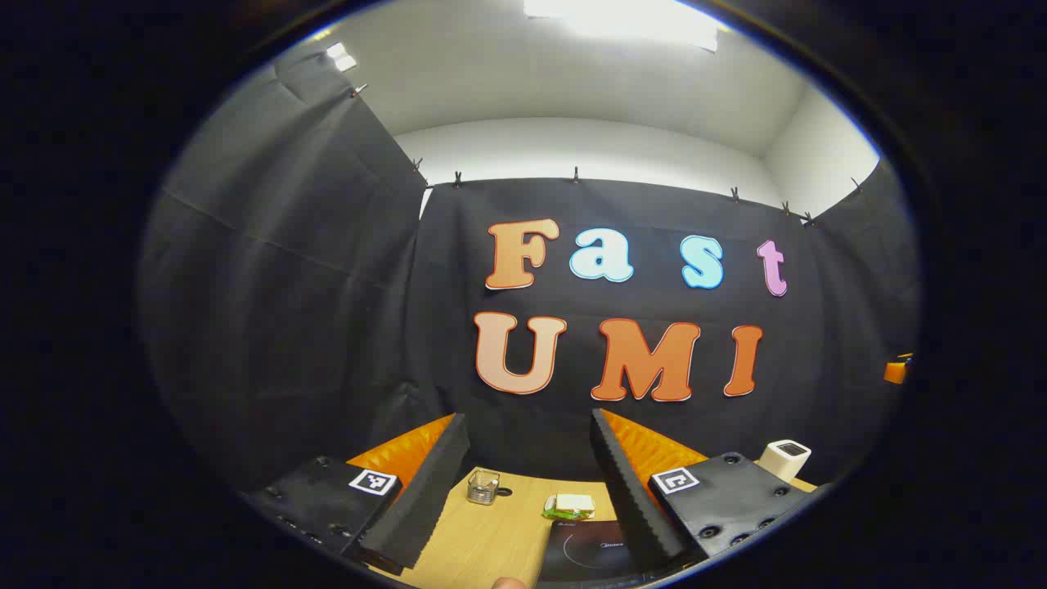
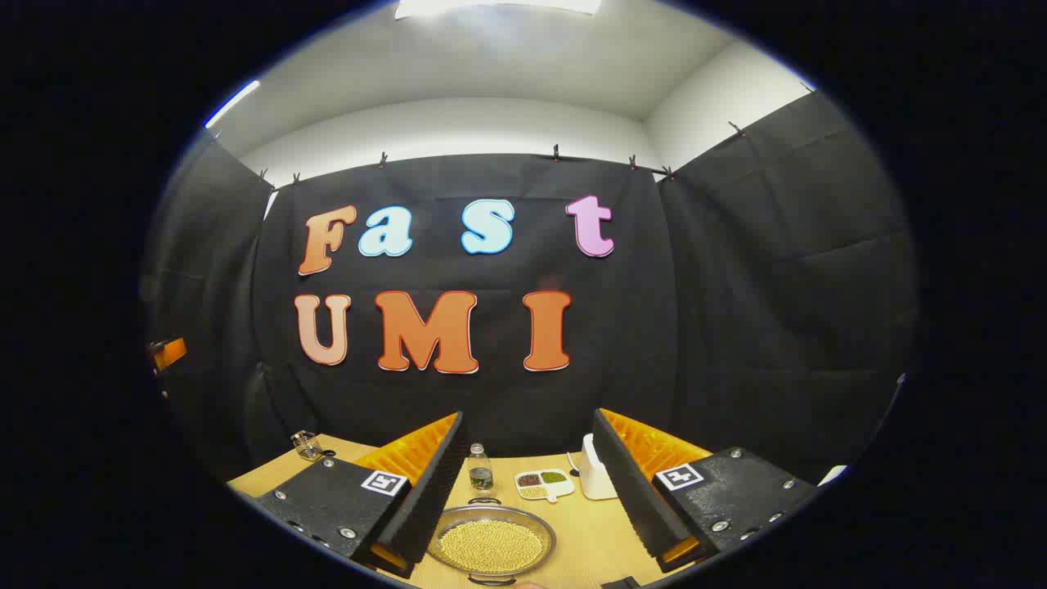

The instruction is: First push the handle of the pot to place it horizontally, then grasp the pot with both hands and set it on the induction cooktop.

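Note:
In the right gripper view a shallow metal pot (image 2: 492, 543) full of small yellow beans sits on the wooden table (image 2: 589, 532). One loop handle is at its far rim and another at its near rim. My right gripper (image 2: 528, 419) is open, held above and short of the pot, which lies between its fingers. The left gripper view has the black induction cooktop (image 1: 587, 553) low on the table (image 1: 491, 540), just inside the right finger. My left gripper (image 1: 527, 423) is open with nothing between its pads. A fingertip (image 1: 510, 582) peeks in at the bottom edge.
Behind the pot stand a small bottle (image 2: 480, 469), a white divided dish of beans (image 2: 543, 483) and a white holder (image 2: 596, 478); a glass (image 2: 307, 445) stands far left. Near the cooktop are a glass container (image 1: 483, 487), a green and white sponge (image 1: 568, 507) and a white box (image 1: 785, 458).

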A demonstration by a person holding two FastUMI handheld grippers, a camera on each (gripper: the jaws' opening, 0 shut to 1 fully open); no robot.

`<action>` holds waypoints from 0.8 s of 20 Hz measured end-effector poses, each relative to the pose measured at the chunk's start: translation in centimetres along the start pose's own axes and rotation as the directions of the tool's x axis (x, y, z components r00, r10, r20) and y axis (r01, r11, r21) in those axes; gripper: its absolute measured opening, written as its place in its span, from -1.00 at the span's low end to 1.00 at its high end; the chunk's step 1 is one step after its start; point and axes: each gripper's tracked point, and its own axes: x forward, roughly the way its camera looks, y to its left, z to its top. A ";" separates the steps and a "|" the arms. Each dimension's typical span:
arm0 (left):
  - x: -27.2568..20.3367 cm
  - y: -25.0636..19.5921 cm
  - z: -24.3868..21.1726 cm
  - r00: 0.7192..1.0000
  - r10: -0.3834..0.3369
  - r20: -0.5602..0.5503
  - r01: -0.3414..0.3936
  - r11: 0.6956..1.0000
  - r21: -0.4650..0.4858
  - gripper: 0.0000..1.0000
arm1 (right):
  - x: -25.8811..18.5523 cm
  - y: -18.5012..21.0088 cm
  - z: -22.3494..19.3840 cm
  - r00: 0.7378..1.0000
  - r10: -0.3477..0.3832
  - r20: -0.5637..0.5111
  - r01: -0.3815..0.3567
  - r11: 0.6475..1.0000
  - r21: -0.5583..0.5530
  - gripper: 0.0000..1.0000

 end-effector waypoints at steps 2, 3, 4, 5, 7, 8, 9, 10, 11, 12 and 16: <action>0.1 -0.4 -0.2 1.000 0.001 -0.006 -0.001 1.000 -0.005 0.94 | 0.2 0.3 -0.5 1.000 0.012 -0.021 -0.012 1.000 0.004 0.90; 0.1 -0.5 -0.4 1.000 -0.006 -0.011 0.006 1.000 -0.011 0.96 | 0.2 0.7 -0.6 0.999 0.024 -0.024 -0.024 1.000 0.003 1.00; 0.2 -0.6 -0.5 1.000 -0.009 -0.015 0.009 1.000 -0.015 0.97 | 0.3 1.0 -0.6 0.999 0.031 -0.025 -0.031 1.000 0.001 0.90; 0.3 -0.5 -0.7 1.000 -0.008 -0.020 0.008 1.000 -0.018 0.97 | 0.2 1.1 -0.5 0.999 0.032 -0.024 -0.032 0.999 -0.003 0.90; 0.5 -0.3 -1.0 1.000 -0.004 -0.029 0.003 1.000 -0.018 0.96 | 0.2 1.1 -0.3 0.999 0.028 -0.018 -0.028 1.000 -0.012 0.90; 0.5 -0.1 -1.0 0.999 0.000 -0.032 0.000 1.000 -0.013 0.96 | 0.3 1.1 -0.3 1.000 0.024 -0.016 -0.024 1.000 -0.016 0.90; 0.6 0.0 -1.0 0.999 0.001 -0.035 -0.001 1.000 -0.009 0.96 | 0.3 1.1 -0.3 1.000 0.021 -0.014 -0.021 1.000 -0.019 0.90; 0.5 -0.1 -1.0 0.999 0.000 -0.035 0.000 1.000 -0.006 0.96 | 0.3 1.2 -0.2 1.000 0.021 -0.014 -0.021 1.000 -0.019 0.89; 0.4 -0.1 -0.8 0.999 -0.002 -0.035 0.002 1.000 -0.007 0.96 | 0.3 1.3 -0.2 1.000 0.021 -0.013 -0.022 1.000 -0.018 0.90; 0.3 0.0 -0.8 0.999 -0.005 -0.034 0.005 1.000 -0.010 0.94 | 0.3 1.3 -0.3 1.000 0.022 -0.013 -0.022 1.000 -0.016 0.90; 0.1 0.3 -0.9 0.999 0.002 -0.035 -0.002 1.000 -0.002 0.96 | 0.4 1.6 -0.8 0.999 0.033 -0.016 -0.033 0.999 -0.016 0.89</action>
